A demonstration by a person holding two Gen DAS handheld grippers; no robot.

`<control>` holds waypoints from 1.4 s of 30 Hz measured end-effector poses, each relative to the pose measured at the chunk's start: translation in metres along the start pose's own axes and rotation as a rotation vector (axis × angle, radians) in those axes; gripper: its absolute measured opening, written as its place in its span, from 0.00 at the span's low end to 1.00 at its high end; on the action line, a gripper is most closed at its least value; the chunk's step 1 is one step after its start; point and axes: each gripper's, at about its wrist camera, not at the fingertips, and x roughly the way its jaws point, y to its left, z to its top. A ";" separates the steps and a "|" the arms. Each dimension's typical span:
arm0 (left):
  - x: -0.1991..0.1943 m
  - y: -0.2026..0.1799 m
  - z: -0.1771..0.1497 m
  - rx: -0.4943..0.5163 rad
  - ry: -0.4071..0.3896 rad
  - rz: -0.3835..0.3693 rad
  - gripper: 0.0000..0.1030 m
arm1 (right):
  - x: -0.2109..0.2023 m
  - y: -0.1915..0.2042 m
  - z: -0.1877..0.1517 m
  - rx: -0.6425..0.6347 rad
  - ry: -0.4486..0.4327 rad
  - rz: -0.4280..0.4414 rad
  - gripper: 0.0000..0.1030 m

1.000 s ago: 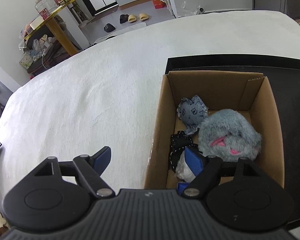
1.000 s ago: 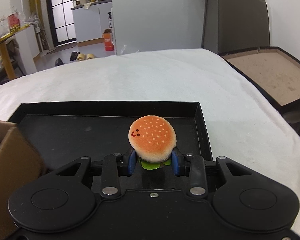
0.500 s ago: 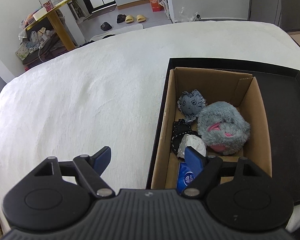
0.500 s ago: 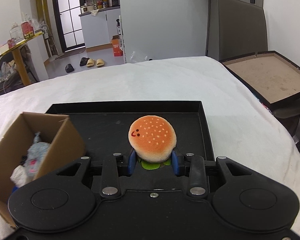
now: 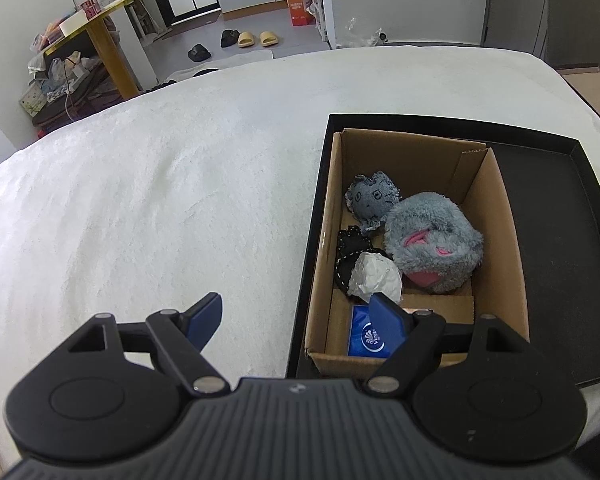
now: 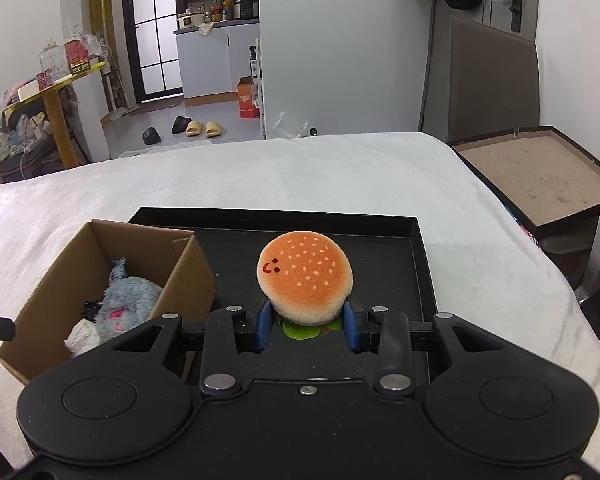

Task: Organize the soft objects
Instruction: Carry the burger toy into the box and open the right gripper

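Observation:
My right gripper [image 6: 306, 326] is shut on a plush hamburger [image 6: 305, 276], held above the black tray [image 6: 420, 264]. A cardboard box [image 5: 512, 240] stands in the tray's left part; it also shows in the right wrist view [image 6: 188, 276]. It holds a grey fluffy plush [image 5: 434, 252], a denim-blue doll [image 5: 372, 196], a black dotted piece [image 5: 350, 250], a white wad [image 5: 376, 276] and a blue tissue pack [image 5: 366, 338]. My left gripper [image 5: 300, 318] is open and empty, above the box's near-left corner.
The tray [image 5: 560, 232] lies on a white blanket [image 5: 160, 200]. A brown board [image 6: 540, 176] in a black frame sits off the right edge. A yellow side table [image 5: 100, 28] with clutter stands far left, slippers [image 5: 256, 38] on the floor beyond.
Both grippers have risen and drawn back. The box now shows whole in the left view and has come into the right view. The hamburger stays gripped.

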 end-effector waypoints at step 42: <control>0.050 0.018 -0.011 -0.045 0.137 -0.176 0.14 | -0.015 0.118 0.003 -0.179 0.132 0.194 0.34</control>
